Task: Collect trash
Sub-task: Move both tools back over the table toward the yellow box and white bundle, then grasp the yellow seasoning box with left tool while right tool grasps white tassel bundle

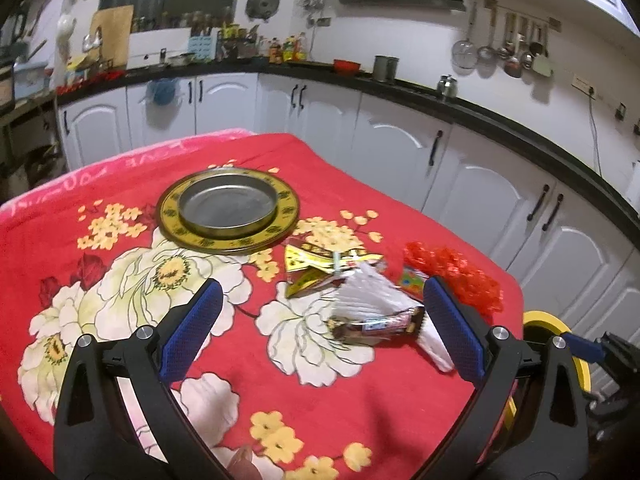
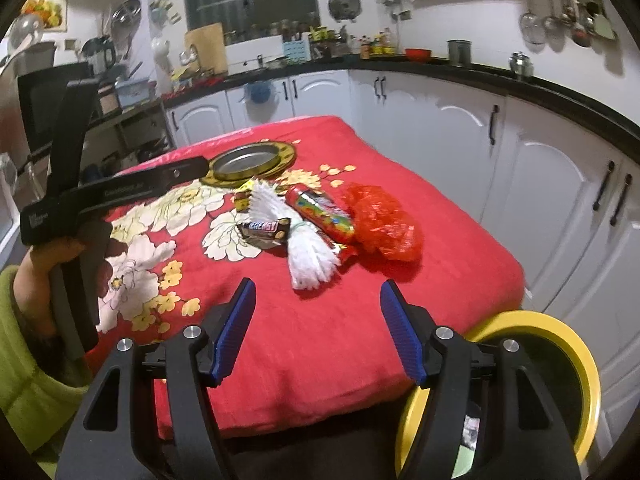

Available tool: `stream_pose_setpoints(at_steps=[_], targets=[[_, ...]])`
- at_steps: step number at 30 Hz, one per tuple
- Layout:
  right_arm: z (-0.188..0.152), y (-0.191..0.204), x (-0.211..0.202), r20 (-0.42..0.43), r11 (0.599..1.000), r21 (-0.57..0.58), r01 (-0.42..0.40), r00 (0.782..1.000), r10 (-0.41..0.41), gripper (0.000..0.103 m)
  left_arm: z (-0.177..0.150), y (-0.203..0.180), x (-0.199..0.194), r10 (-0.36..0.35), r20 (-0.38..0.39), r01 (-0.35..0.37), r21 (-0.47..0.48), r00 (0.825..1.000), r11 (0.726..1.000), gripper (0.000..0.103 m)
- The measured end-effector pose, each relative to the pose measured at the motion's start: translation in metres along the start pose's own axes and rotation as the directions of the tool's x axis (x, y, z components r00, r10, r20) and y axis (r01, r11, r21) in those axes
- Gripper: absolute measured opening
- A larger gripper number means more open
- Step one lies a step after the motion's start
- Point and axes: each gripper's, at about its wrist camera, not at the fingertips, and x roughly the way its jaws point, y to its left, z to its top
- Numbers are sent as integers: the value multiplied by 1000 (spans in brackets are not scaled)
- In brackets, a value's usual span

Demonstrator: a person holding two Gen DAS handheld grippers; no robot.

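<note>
Two grippers, left gripper (image 1: 320, 332) and right gripper (image 2: 318, 330), gape with nothing between them; trash heap (image 2: 308, 224) lies mid-table on red cloth (image 2: 320, 340), yellow bin (image 2: 560, 344) near right

My tools' pads (image 2: 236, 332) are blue. The desk cloth (image 2: 320, 340) is red with white and yellow flowers; the bin (image 2: 576, 352) has a yellow rim; the crumpled bag (image 2: 380, 224) is red.
</note>
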Motion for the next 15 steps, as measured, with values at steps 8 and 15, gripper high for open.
stream_pose_setpoints(at_steps=[8,15], targets=[[9,11,40,-38,998,-60,-11,999,8,62,2,32,37,-12,-68,6,-100,998,995,92],[18,14,71,-63,998,-69,-11,998,7,60,10,50,72,-54,-127,29,-191,990,981,89]])
